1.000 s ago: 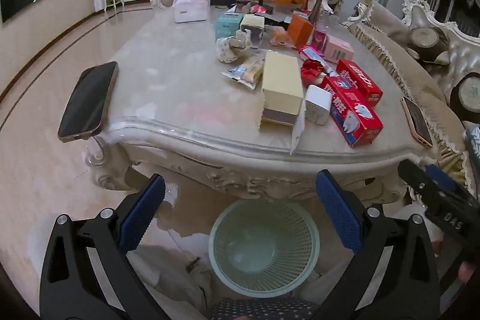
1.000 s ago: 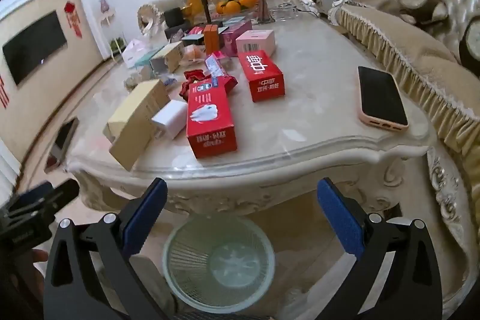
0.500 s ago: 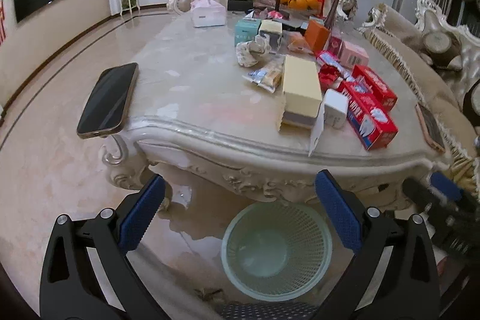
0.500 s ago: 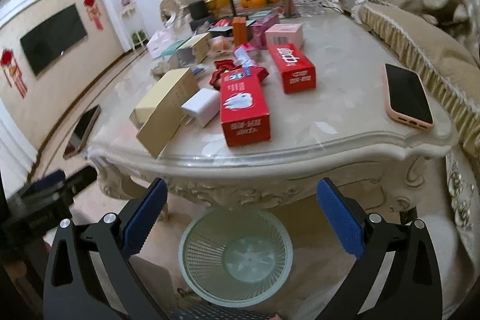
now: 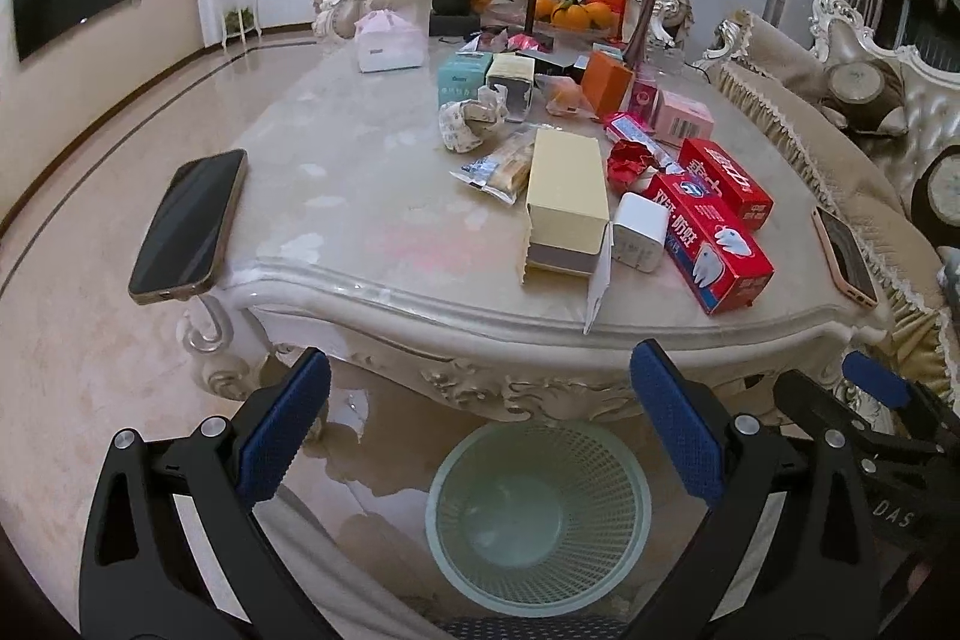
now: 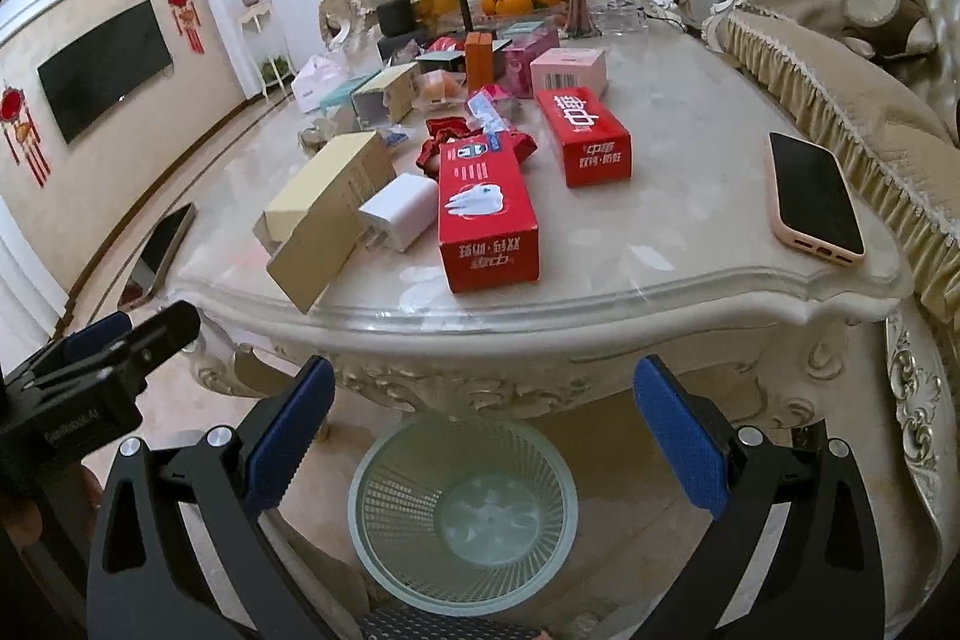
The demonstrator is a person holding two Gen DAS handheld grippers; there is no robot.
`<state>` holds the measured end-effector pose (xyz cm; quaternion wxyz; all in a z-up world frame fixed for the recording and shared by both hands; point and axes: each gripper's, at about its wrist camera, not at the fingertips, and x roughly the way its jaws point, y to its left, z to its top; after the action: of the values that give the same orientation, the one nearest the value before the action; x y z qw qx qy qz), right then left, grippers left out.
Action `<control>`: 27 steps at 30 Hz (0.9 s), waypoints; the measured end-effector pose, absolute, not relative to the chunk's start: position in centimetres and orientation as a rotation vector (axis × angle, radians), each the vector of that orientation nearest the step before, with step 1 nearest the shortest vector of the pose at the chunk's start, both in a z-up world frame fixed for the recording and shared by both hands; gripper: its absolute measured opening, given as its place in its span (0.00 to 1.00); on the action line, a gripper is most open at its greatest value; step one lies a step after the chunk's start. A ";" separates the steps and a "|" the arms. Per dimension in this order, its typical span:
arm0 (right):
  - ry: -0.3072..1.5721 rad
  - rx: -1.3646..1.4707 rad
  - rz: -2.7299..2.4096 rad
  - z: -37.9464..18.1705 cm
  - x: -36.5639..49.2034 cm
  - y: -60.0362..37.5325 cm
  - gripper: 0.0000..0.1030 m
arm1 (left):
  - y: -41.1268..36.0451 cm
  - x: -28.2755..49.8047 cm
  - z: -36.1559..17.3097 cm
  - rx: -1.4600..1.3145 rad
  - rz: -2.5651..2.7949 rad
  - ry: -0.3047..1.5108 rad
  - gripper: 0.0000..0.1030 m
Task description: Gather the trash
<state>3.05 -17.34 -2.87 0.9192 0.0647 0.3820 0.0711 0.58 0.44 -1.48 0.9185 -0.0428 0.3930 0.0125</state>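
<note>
A pale green mesh waste basket point(image 5: 540, 514) stands empty on the floor before the marble table point(image 5: 372, 232); it also shows in the right wrist view point(image 6: 462, 508). On the table lie a yellow open carton point(image 5: 564, 196), a white small box point(image 5: 639, 232), red toothpaste boxes point(image 5: 714, 244), a red crumpled wrapper point(image 5: 630, 160), a snack packet point(image 5: 501, 163) and crumpled paper point(image 5: 465, 124). My left gripper point(image 5: 480, 430) is open and empty above the basket. My right gripper point(image 6: 480, 430) is open and empty too, and shows in the left wrist view point(image 5: 864, 400).
A dark phone point(image 5: 189, 226) overhangs the table's left edge. A pink phone point(image 6: 816, 199) lies at the right edge. Further boxes, a tissue pack point(image 5: 387, 43), oranges point(image 5: 576, 13), a rose vase point(image 5: 645, 10) and a tripod stand at the back. Sofas flank the table.
Both grippers have risen and tilted up, so the table top shows more fully and the basket sits lower in view. Both stay open and empty.
</note>
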 end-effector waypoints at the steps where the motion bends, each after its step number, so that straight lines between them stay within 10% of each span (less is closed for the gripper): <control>1: 0.778 0.139 0.146 -2.7 3.0 -17.4 0.93 | 0.4 0.7 -1.5 -0.080 0.033 0.810 0.94; 27: 0.783 0.165 0.118 -2.8 2.6 -17.4 0.93 | -0.1 0.0 -2.1 -0.025 0.054 0.821 0.94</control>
<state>2.60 -17.36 -2.83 0.9193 0.0802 0.3810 0.0573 0.00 -0.11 -2.11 0.9165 -0.0120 0.3991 0.0263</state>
